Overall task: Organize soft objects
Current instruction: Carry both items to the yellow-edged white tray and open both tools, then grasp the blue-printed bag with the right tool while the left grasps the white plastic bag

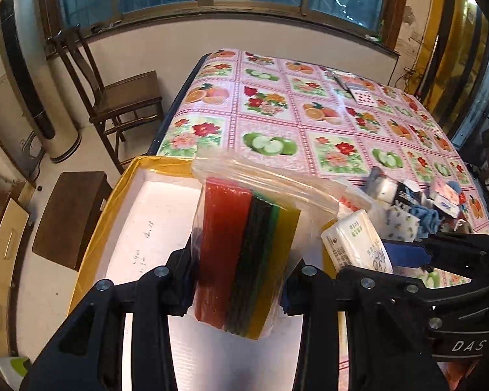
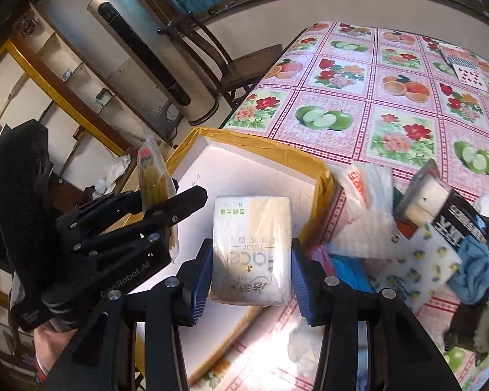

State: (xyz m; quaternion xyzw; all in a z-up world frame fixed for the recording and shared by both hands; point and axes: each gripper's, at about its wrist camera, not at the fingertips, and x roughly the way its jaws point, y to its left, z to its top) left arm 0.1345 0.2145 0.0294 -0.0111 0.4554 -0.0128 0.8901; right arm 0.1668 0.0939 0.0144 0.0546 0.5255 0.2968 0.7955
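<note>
My left gripper (image 1: 241, 280) is shut on a clear zip bag (image 1: 244, 244) of red, black, green and yellow sheets. The bag stands upright above a white foam box (image 1: 153, 215) with a yellow taped rim. In the right wrist view the same bag (image 2: 153, 169) shows edge-on in the left gripper (image 2: 159, 200). My right gripper (image 2: 251, 270) is shut on a wrapped tissue pack (image 2: 252, 244), blue pads against both its sides, over the box's (image 2: 244, 176) near right part. In the left wrist view the tissue pack (image 1: 355, 244) sits just right of the bag.
A pile lies right of the box on the fruit-print tablecloth (image 2: 391, 97): a white plastic bag (image 2: 365, 202), a black carton (image 2: 456, 218), a lemon-print pack (image 2: 417, 260) and a blue cloth (image 2: 476, 270). Playing cards (image 1: 358, 93) lie far back. A wooden chair (image 1: 120, 97) stands left of the table.
</note>
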